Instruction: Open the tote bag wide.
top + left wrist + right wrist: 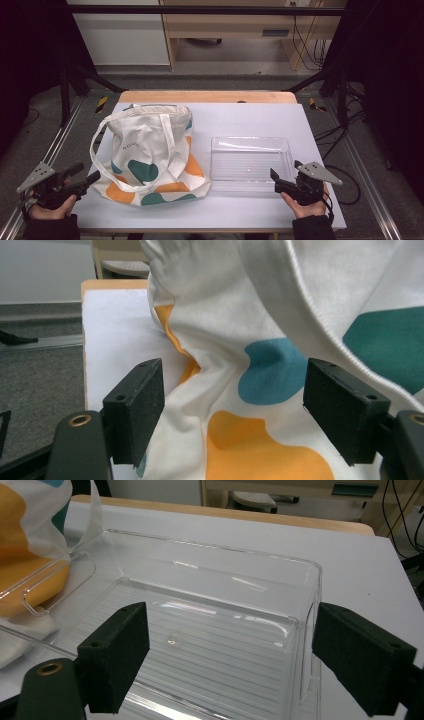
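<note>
Left gripper (pixel 86 176): lower left of the high view; we see its jaws spread wide, holding nothing, at the bag's near edge.
Right gripper (pixel 285 176): lower right; jaws wide, empty, at the tray's near corner.
Canvas tote bag (pixel 150 155): centre-left, lying flat.
Clear plastic tray (pixel 250 162): centre-right, just beside the bag.
White table (pixel 240 117): beneath both.

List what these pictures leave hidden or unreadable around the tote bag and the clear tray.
- Inside of the tote bag: high view, its own cloth covers it.
- Small print on the bag: high view, too small to read.
- Tray near edge: right gripper view, cut off by the bottom edge.
- Bag's outline: left gripper view, cut off by the top and right edges.
</note>
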A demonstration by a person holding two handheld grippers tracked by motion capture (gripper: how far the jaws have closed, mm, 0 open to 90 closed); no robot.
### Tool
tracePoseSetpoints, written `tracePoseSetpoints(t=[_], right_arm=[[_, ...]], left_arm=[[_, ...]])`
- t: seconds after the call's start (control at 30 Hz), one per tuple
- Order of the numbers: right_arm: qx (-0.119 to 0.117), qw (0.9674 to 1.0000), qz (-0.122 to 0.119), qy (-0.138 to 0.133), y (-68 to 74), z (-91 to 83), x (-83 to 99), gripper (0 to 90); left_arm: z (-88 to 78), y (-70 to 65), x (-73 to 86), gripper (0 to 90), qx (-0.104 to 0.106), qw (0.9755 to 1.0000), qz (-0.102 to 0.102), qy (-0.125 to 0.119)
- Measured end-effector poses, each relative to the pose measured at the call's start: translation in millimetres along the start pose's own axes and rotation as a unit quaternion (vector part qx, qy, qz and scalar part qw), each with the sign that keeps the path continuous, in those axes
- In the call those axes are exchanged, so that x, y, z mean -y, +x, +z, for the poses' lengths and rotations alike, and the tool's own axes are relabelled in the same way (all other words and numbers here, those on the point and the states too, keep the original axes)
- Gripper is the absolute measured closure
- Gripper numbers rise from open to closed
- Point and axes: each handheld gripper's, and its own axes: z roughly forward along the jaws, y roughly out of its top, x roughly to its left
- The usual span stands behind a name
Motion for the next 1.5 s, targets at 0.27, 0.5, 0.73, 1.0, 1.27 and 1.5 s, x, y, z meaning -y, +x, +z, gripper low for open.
tracePoseSetpoints(t=[0.27, 0.5, 0.73, 1.0, 1.27, 1.5], right_arm=[[-0.009, 0.9999, 0.000, -0.007, 6.7, -1.6, -5.2, 16.1], [-0.021, 0.9997, -0.002, -0.016, 15.9, -1.3, -11.3, 16.4], [-0.033, 0.9992, -0.005, -0.020, 25.6, 0.0, -17.4, 17.1], [-0.051, 0.9983, -0.009, -0.026, 39.3, 5.3, -26.6, 17.8], [-0.063, 0.9974, -0.007, -0.035, 49.4, 7.7, -36.4, 20.3], [-0.073, 0.9966, -0.011, -0.036, 56.5, 10.9, -41.7, 20.7]], left_arm=[[-6.8, -1.0, -7.8, 24.9, 0.000, 0.9999, -0.004, -0.013], [-17.0, -3.5, -17.5, 25.3, 0.000, 0.9996, -0.005, -0.029], [-18.8, -8.0, -23.4, 26.0, 0.001, 0.9995, -0.001, -0.032], [-16.8, -11.4, -33.4, 27.1, -0.002, 0.9994, 0.005, -0.034], [-10.6, -13.6, -40.7, 27.9, -0.005, 0.9995, 0.007, -0.031], [-6.9, -11.8, -45.4, 28.3, -0.008, 0.9995, 0.008, -0.030]])
